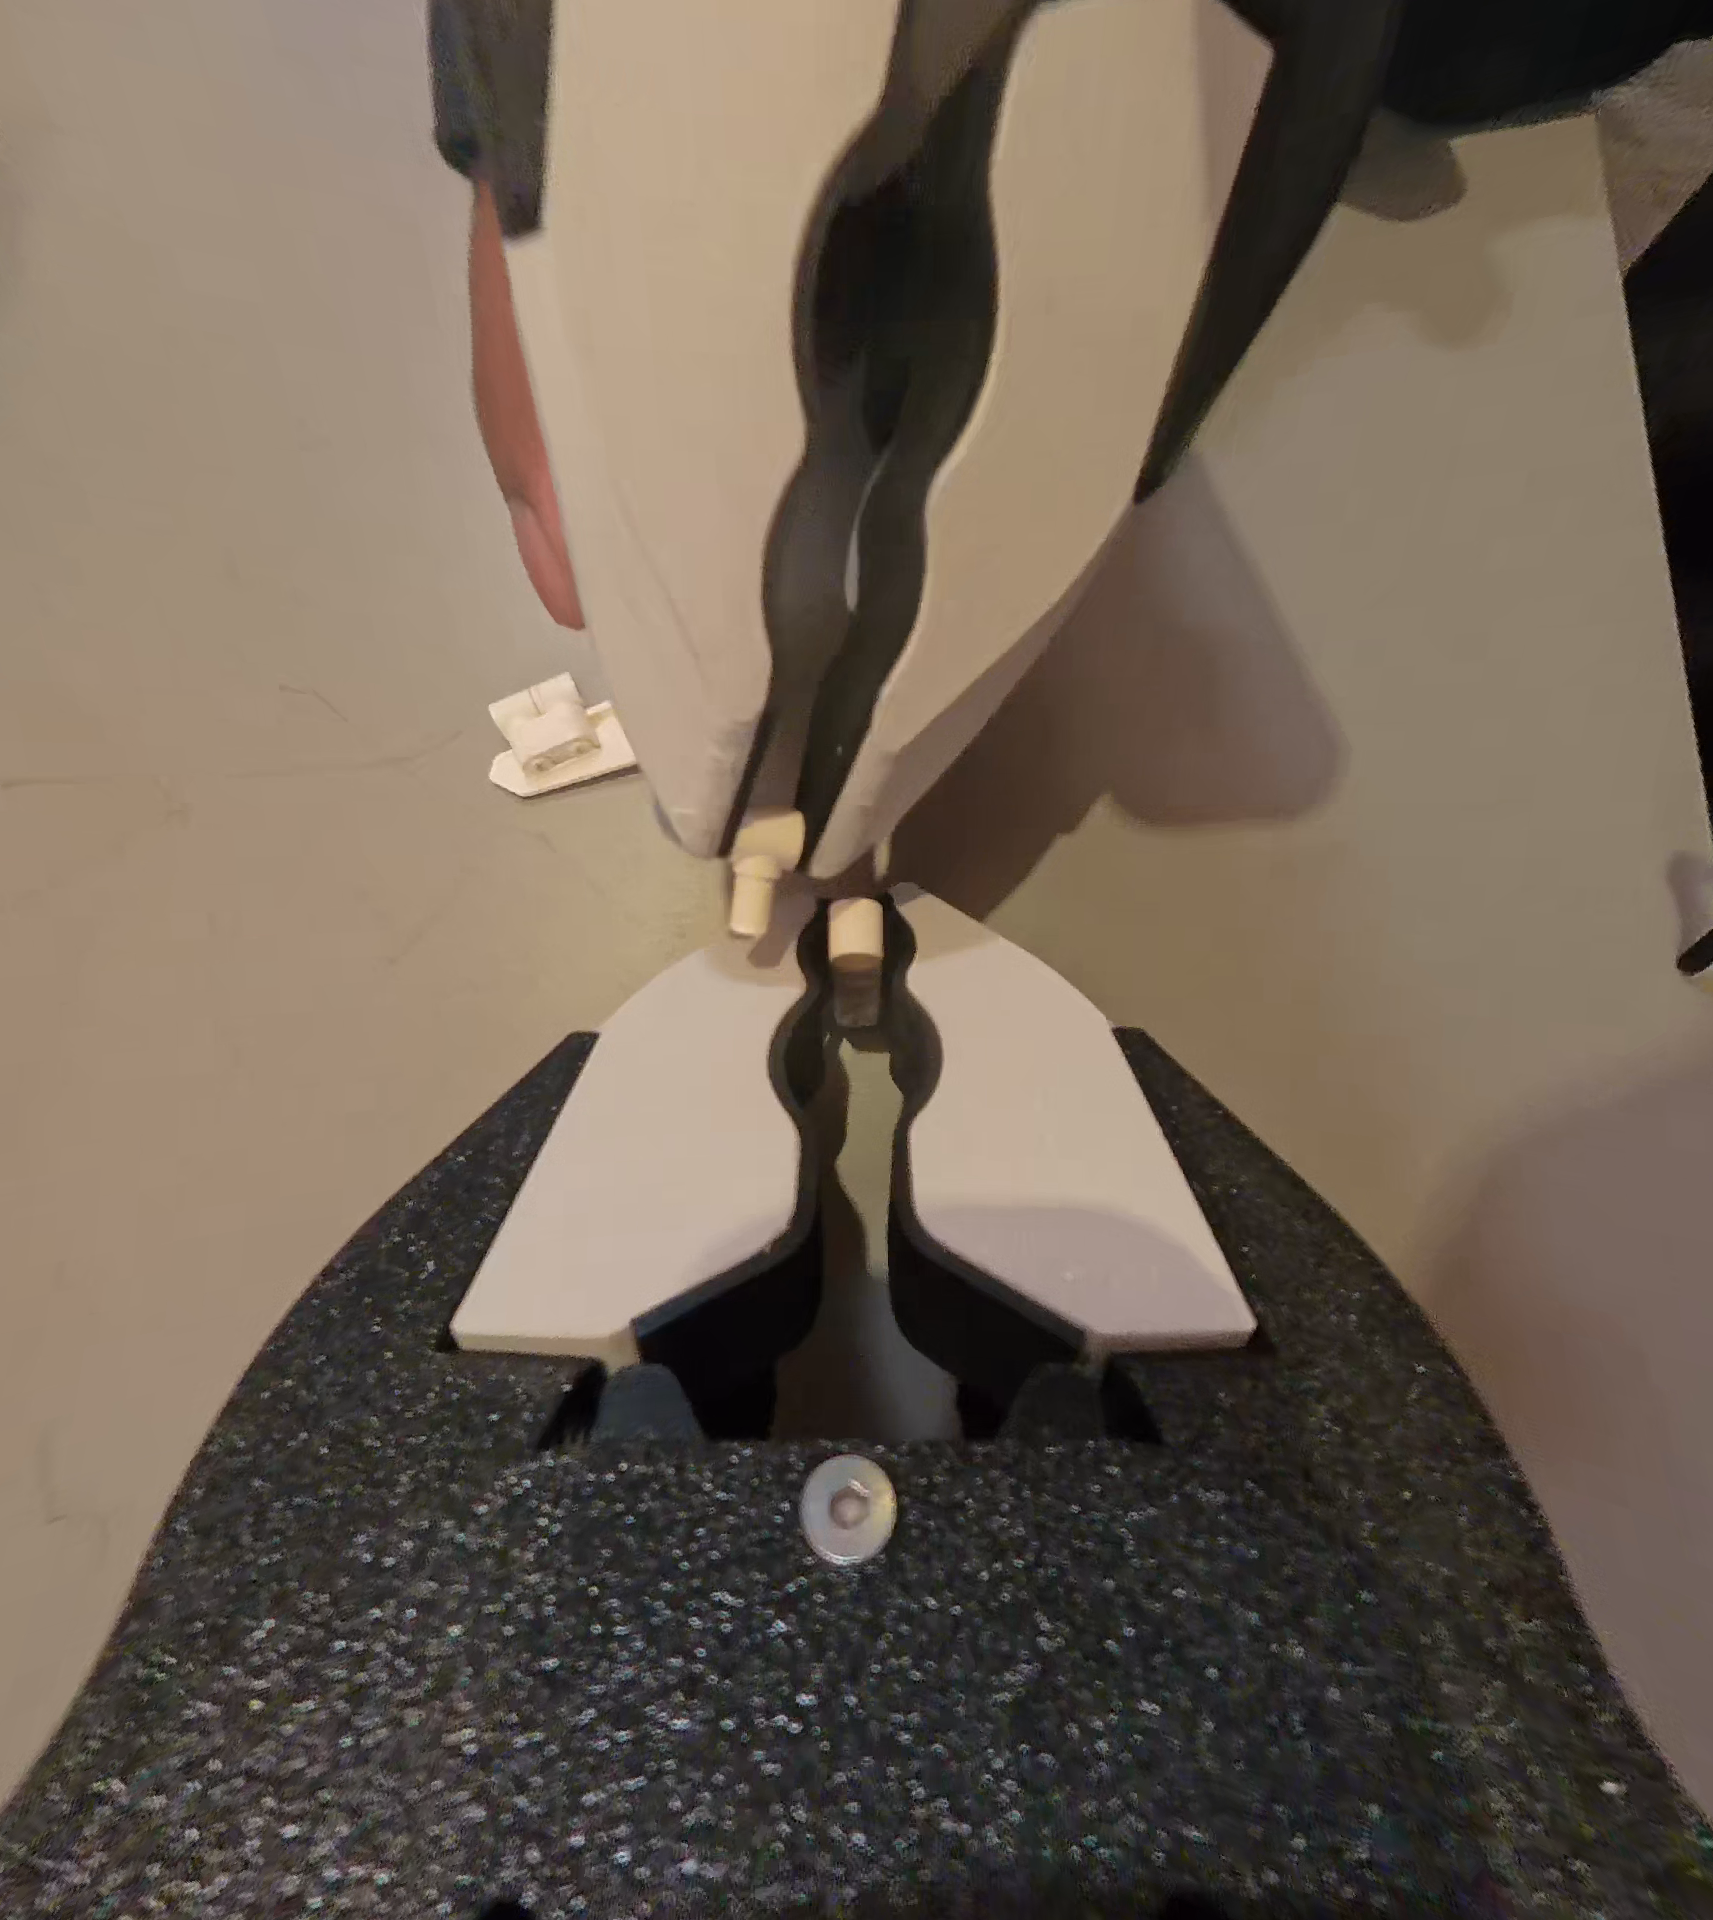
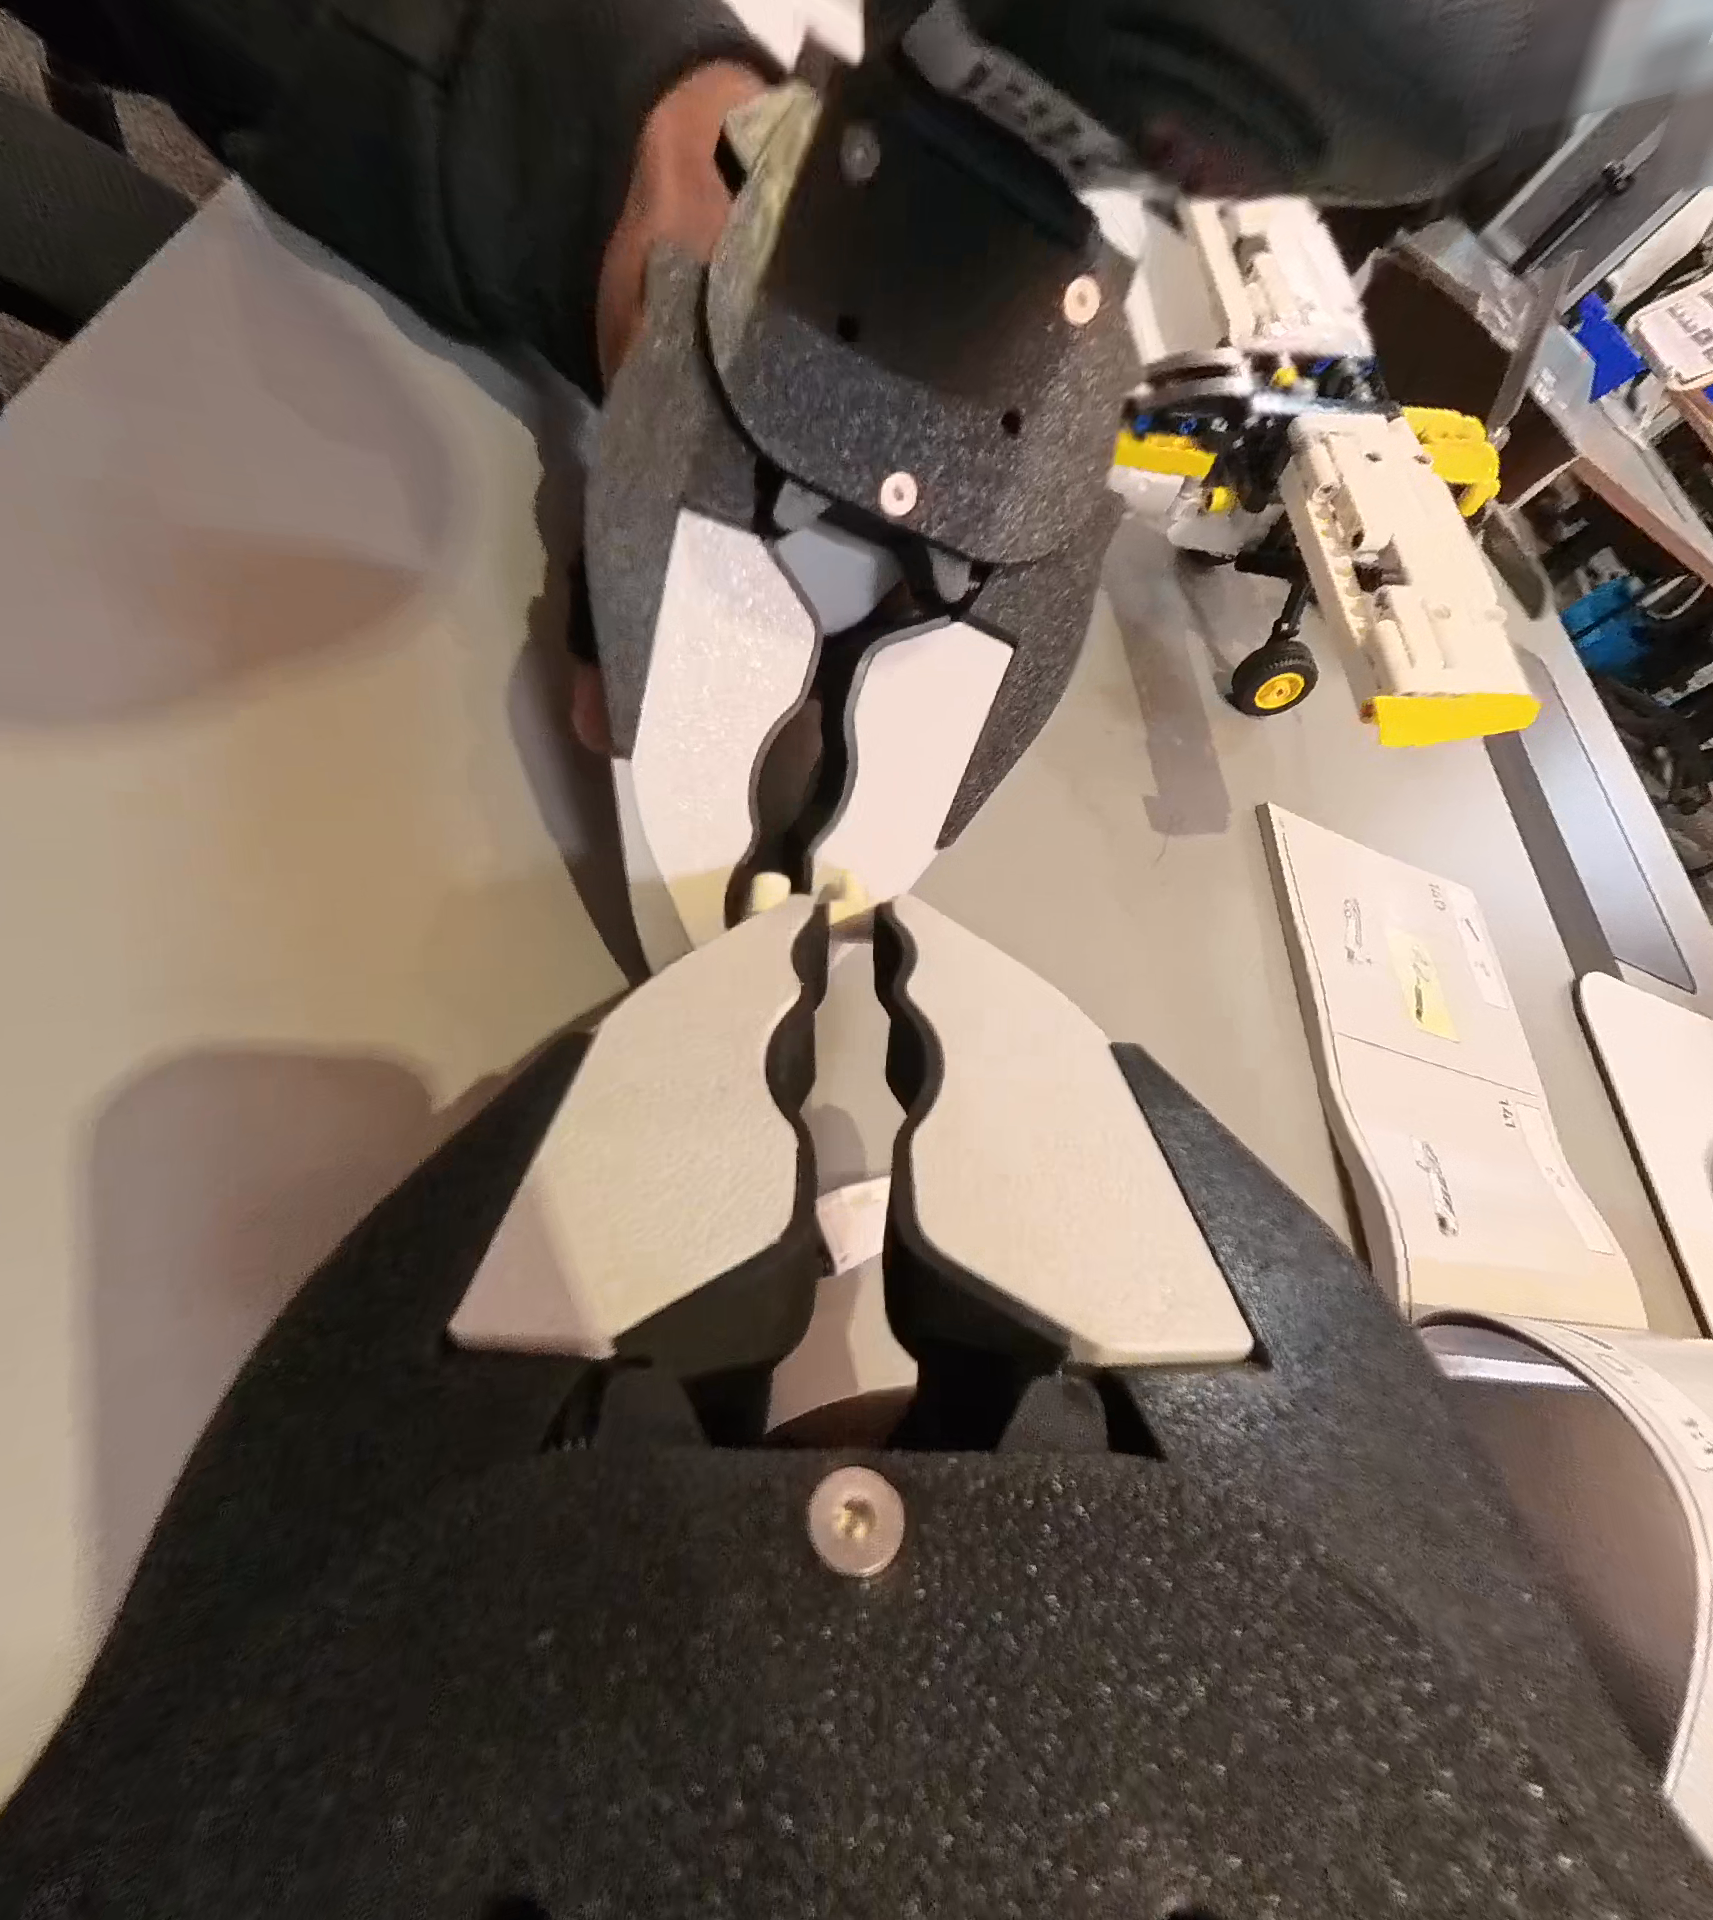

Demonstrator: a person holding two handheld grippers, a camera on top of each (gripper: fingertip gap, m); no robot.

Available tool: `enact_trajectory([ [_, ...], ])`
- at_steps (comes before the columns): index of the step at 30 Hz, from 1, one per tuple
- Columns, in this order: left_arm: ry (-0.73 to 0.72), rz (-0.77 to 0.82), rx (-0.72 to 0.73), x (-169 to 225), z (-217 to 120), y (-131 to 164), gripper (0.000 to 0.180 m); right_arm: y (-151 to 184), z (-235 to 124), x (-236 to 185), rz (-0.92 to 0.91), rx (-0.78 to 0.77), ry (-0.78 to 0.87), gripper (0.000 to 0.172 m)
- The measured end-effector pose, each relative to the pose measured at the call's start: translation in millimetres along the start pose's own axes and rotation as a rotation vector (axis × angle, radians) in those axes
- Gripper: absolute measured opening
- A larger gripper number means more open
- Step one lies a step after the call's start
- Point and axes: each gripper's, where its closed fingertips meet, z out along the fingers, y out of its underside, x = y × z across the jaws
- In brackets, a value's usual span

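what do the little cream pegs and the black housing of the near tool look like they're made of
Small cream cylindrical pegs: probably moulded plastic, going by their smooth, matt, uniformly coloured surface and stepped shape. Black speckled housing of the left tool: likely 3D-printed or textured plastic, since its surface is grainy and glittery; the round silver screw in it looks metal because it shines.

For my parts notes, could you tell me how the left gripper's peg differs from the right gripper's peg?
The peg in the left gripper has a dark grey end and lies along the jaws. The peg in the right gripper is stepped, all cream, sticking out past the jaws. Both are small and cream.
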Motion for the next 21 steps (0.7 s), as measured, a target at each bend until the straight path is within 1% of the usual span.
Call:
enact_trajectory([
  [4, 0.005, 0.007, 0.006, 1, 0, 0, 0.008, -8, -1, -4, 0.031, 0.048, -0.031, 0.008],
  [13, 0.017, 0.0, 0.006, 1, 0, 1, 0.008, -10, 7, -11, 0.023, 0.026, -0.05, 0.008],
  [16, 0.01, 0.006, 0.003, 1, 0, 1, 0.008, -4, 9, -13, 0.018, -0.023, -0.064, 0.008],
  [21, 0.013, 0.008, -0.011, 2, 0, 3, 0.009, -4, 8, -14, 0.043, -0.028, -0.077, 0.008],
])
